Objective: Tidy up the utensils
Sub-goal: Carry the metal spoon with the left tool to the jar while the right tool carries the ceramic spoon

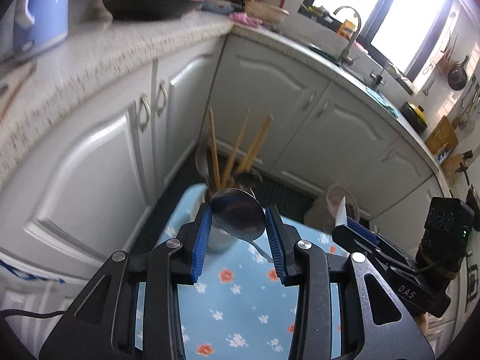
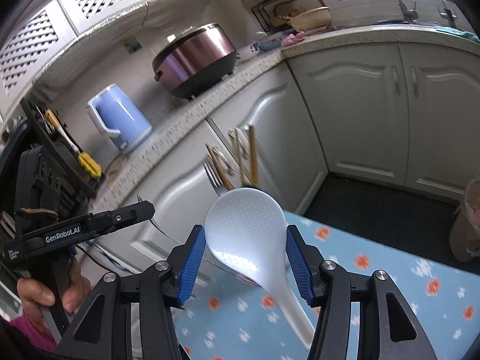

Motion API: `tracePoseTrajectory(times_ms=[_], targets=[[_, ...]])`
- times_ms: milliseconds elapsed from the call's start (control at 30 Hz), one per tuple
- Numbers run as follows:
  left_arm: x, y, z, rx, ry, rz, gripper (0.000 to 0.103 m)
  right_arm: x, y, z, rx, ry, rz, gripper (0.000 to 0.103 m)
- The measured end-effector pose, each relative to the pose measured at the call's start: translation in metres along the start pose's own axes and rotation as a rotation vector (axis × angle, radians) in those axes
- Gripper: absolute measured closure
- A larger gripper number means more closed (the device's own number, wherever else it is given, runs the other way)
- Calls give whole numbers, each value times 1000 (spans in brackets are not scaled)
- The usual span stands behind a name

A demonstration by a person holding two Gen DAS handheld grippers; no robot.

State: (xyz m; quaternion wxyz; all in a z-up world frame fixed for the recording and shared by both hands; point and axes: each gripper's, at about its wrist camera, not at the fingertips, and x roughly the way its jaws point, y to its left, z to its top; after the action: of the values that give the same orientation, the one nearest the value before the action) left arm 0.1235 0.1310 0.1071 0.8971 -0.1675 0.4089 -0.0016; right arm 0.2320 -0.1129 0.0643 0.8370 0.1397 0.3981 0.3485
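While the left gripper (image 1: 238,234) is pinching the metal spoon (image 1: 238,214) right above the utensil cup (image 1: 219,240) on the tabletop (image 1: 240,306), keep it upright; the right gripper's (image 2: 244,262) jaws are clamping the white rice paddle (image 2: 246,234) nearby, so lower one at a time.

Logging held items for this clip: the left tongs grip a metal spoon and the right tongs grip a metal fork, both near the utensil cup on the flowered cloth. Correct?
Not quite. The right tongs hold a white plastic rice paddle, not a metal fork; the right wrist view shows it. The rest stands: the left tongs grip the metal spoon near the utensil cup on the flowered cloth.
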Motion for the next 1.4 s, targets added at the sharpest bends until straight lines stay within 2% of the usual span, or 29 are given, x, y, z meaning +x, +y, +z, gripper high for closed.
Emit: tracePoseTrajectory(times_ms=[167, 333, 533, 767, 1067, 1167, 1400], targets=[[-7, 9, 28, 32, -41, 60, 67, 25, 12, 25, 30, -22, 59, 50], [3, 16, 46, 57, -54, 118, 67, 54, 19, 40, 73, -47, 142, 50], [23, 26, 55, 57, -45, 146, 67, 86, 28, 51, 73, -53, 195, 50], [39, 32, 53, 56, -37, 168, 67, 114, 8, 55, 138, -92, 251, 50], [56, 34, 44, 42, -24, 179, 67, 135, -1, 40, 92, -165, 267, 50], [61, 34, 41, 43, -14, 176, 67, 143, -4, 30, 88, -151, 246, 51], [64, 31, 37, 48, -11, 176, 67, 125, -5, 22, 25, -140, 212, 50]])
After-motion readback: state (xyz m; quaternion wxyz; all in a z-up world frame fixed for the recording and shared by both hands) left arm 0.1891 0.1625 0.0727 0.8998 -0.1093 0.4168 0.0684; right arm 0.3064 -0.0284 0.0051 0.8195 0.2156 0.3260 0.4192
